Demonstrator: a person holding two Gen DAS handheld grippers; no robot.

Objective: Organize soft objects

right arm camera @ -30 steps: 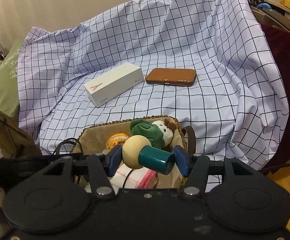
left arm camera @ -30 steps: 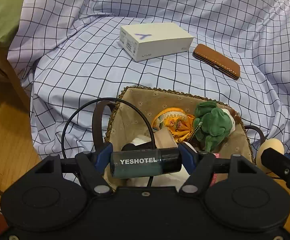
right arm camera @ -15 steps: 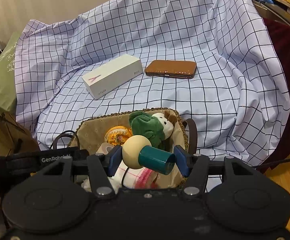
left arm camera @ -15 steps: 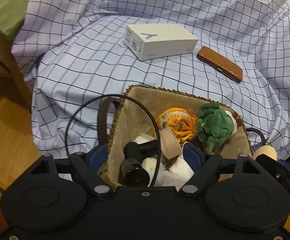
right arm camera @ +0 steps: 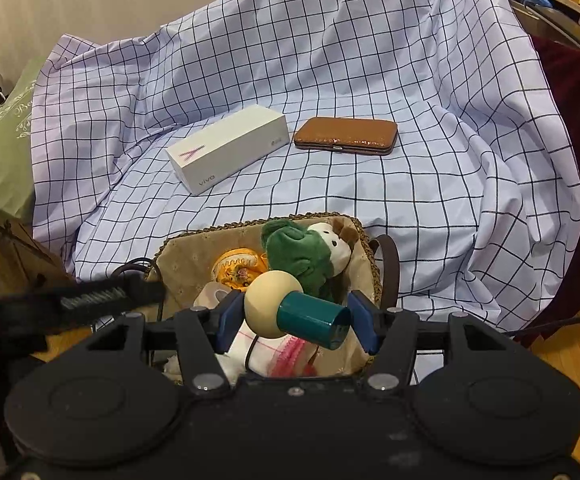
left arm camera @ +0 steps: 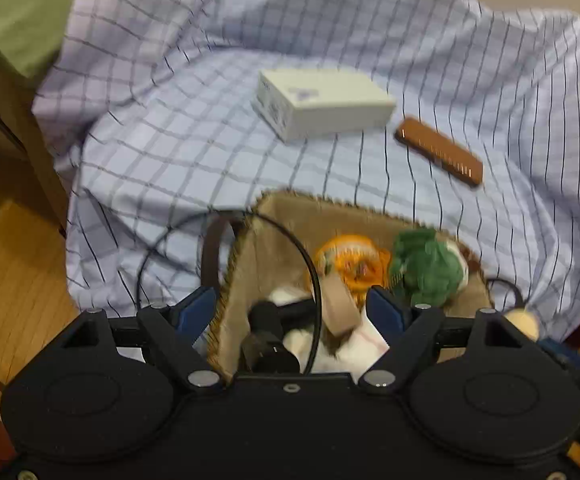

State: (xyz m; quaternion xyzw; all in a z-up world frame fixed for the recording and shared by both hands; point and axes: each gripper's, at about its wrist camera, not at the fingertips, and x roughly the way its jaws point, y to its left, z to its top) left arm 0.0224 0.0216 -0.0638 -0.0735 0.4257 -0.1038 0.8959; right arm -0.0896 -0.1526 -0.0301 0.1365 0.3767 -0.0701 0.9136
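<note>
A tan lined basket (left arm camera: 330, 206) (right arm camera: 194, 240) sits at the near edge of the checked cloth. It holds a green plush toy (left arm camera: 426, 268) (right arm camera: 298, 252), an orange pouch (left arm camera: 350, 260) (right arm camera: 238, 266), white cloth (left arm camera: 366, 340) and a dark bottle (left arm camera: 266, 344). My left gripper (left arm camera: 292, 312) hangs open over the basket's near left corner, just above the dark bottle and not touching it. My right gripper (right arm camera: 294, 320) is shut on a teal bottle with a round cream cap (right arm camera: 310, 316), held crosswise above the basket's near side.
A white phone box (left arm camera: 326, 104) (right arm camera: 230, 148) and a brown leather case (left arm camera: 438, 156) (right arm camera: 346, 136) lie on the cloth behind the basket. A black cable (left arm camera: 162, 240) loops over the basket's left rim. Wooden floor (left arm camera: 10, 260) lies to the left, with dark red fabric (right arm camera: 570, 120) on the right.
My left gripper has let go of the dark bottle, which now lies in the basket, and its jaws have spread wide. The right gripper still holds the teal bottle in place.
</note>
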